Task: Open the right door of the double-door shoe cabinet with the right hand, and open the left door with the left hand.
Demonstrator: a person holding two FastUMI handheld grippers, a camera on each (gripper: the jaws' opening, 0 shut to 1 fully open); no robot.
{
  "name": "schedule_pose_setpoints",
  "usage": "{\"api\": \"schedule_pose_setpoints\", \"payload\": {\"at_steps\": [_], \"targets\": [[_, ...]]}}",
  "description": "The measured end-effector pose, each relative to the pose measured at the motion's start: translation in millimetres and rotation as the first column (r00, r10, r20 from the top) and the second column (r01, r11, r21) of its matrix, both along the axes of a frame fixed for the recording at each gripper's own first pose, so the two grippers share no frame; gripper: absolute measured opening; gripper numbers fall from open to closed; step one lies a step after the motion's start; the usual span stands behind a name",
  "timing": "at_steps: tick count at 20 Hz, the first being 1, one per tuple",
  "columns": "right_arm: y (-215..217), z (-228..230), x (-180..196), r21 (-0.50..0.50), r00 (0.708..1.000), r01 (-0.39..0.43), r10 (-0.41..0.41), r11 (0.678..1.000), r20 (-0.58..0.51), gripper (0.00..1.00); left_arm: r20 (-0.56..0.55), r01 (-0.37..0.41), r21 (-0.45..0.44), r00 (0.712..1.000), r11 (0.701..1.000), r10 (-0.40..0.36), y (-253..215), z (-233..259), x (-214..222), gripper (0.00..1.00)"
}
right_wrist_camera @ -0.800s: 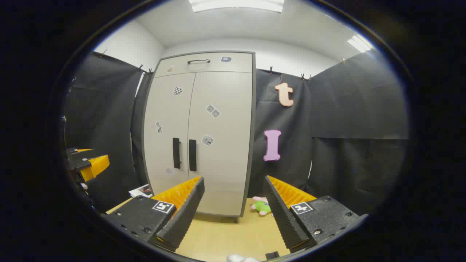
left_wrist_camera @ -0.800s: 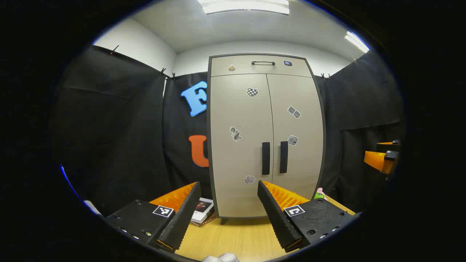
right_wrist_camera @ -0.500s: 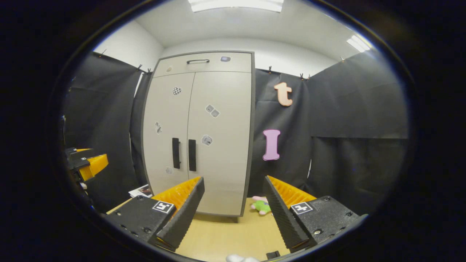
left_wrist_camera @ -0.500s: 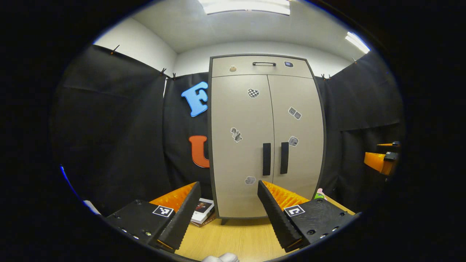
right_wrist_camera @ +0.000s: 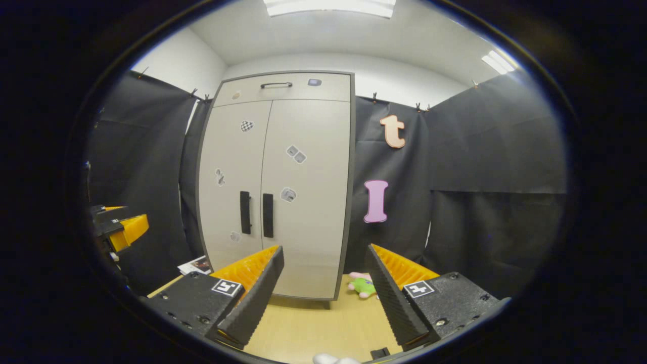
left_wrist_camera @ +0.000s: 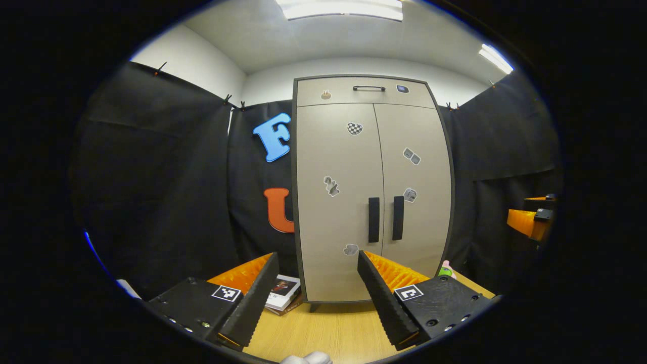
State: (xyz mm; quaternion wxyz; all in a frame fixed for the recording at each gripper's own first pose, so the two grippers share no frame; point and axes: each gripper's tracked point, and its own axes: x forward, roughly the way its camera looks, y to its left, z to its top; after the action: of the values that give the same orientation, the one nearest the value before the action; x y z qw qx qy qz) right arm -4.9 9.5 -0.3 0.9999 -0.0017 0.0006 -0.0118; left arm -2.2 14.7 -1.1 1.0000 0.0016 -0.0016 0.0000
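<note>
Shoe cabinet (left_wrist_camera: pixel 371 192) upright at frame centre on the bench (left_wrist_camera: pixel 328 328), doors closed, two handles side by side at the middle seam. Books (left_wrist_camera: pixel 283 294) at lower left beside its base; plush toy (right_wrist_camera: pixel 363 285) on the bench at its right.

the small stickers (left_wrist_camera: pixel 332 186) on the shoe cabinet (left_wrist_camera: pixel 338 151) were too small to make out. the left tongs (left_wrist_camera: pixel 313 290) covered part of a book (left_wrist_camera: pixel 283 293) lying on the table (left_wrist_camera: pixel 328 331). in the right gripper view, the right tongs (right_wrist_camera: pixel 323 296) hid part of a plush toy (right_wrist_camera: pixel 361 285), and the left tongs (right_wrist_camera: pixel 121 230) were cut off at the edge.
</note>
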Motion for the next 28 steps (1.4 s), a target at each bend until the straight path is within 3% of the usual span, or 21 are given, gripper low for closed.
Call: {"api": "schedule_pose_setpoints", "payload": {"at_steps": [4, 9, 19, 23, 28], "targets": [[4.9, -1.4, 6.9, -0.004, 1.0, 0.013, -0.013, 1.0, -0.001, 1.0, -0.001, 0.0, 0.011, 1.0, 1.0, 0.0, 4.5, -1.7, -5.6, 0.94], [22.5, -2.8, 41.2, 0.001, 1.0, 0.024, -0.024, 1.0, -0.003, 1.0, -0.015, -0.014, 0.007, 1.0, 1.0, 0.014, 14.3, -7.7, -13.8, 0.94], [100.5, -7.4, 175.9, 0.046, 0.999, -0.037, 0.037, 0.998, -0.019, 1.0, -0.048, -0.126, 0.038, 0.991, 0.991, 0.128, 43.6, -19.3, -30.0, 0.95], [130.7, -8.3, 230.9, 0.029, 0.998, -0.059, 0.06, 0.998, -0.023, 0.99, -0.071, -0.169, 0.009, 0.983, 0.986, 0.17, 58.0, -27.3, -31.6, 0.95], [143.9, -11.5, 282.5, 0.043, 0.998, -0.05, 0.052, 0.998, -0.046, 0.94, -0.101, -0.225, -0.003, 0.97, 0.974, 0.223, 69.1, -35.2, -25.9, 0.95]]}}
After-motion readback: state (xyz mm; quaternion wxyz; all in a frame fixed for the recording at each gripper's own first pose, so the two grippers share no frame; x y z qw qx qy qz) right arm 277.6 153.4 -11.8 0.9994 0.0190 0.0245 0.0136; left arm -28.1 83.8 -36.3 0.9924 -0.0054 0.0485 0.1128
